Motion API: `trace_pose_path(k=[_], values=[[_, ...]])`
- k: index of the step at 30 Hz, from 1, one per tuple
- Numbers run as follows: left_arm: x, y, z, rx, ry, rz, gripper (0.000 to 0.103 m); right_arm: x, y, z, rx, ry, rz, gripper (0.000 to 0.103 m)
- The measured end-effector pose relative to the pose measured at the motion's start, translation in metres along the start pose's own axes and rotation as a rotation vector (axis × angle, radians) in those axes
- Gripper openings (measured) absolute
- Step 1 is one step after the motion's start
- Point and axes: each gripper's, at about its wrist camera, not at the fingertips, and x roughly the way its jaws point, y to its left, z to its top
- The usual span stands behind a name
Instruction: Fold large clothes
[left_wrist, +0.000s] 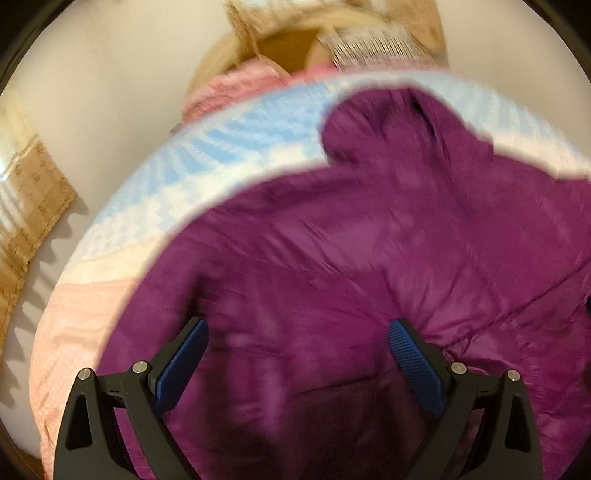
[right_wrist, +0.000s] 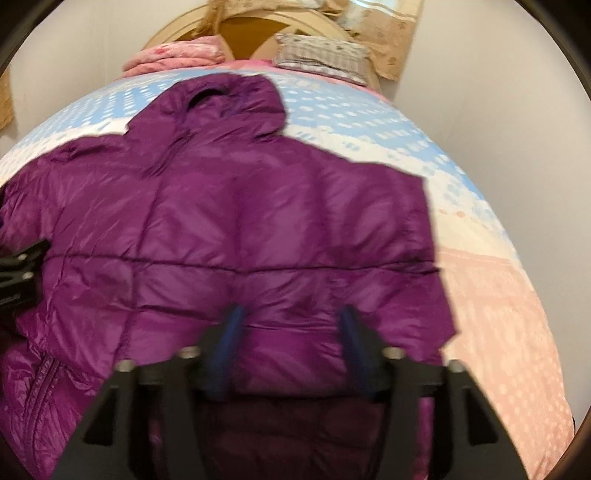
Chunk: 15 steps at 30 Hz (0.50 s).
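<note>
A purple hooded puffer jacket (right_wrist: 236, 221) lies spread on a bed, hood (right_wrist: 229, 99) toward the headboard. It also fills the left wrist view (left_wrist: 369, 258). My left gripper (left_wrist: 297, 332) is open and empty, just above the jacket's left part. My right gripper (right_wrist: 290, 314) is open and empty over the jacket's lower right part. Part of the left gripper's body (right_wrist: 18, 266) shows at the left edge of the right wrist view. Both views are motion-blurred.
The bed has a blue, white and pink patterned cover (right_wrist: 480, 258), also seen in the left wrist view (left_wrist: 147, 206). A folded pink blanket (right_wrist: 173, 55) and a grey checked pillow (right_wrist: 321, 55) lie at the headboard. Pale walls flank the bed.
</note>
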Motion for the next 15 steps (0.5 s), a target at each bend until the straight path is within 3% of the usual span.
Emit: trace_pose_path(k=[2, 7, 12, 15], values=[[-0.024, 0.021, -0.001, -0.007, -0.040, -0.001, 0.098, -0.020, -0.005, -0.002, 0.012, -0.059, 0.008, 0.091], [-0.069, 0.090, -0.039, -0.038, -0.076, 0.022, 0.098, -0.065, -0.001, -0.023, 0.003, -0.098, 0.094, 0.093], [-0.103, 0.165, -0.113, -0.100, -0.055, 0.102, 0.098, -0.102, 0.026, -0.059, -0.074, -0.121, 0.158, 0.093], [-0.114, 0.205, -0.165, -0.135, 0.005, 0.156, 0.098, -0.120, 0.043, -0.081, -0.105, -0.134, 0.187, 0.093]])
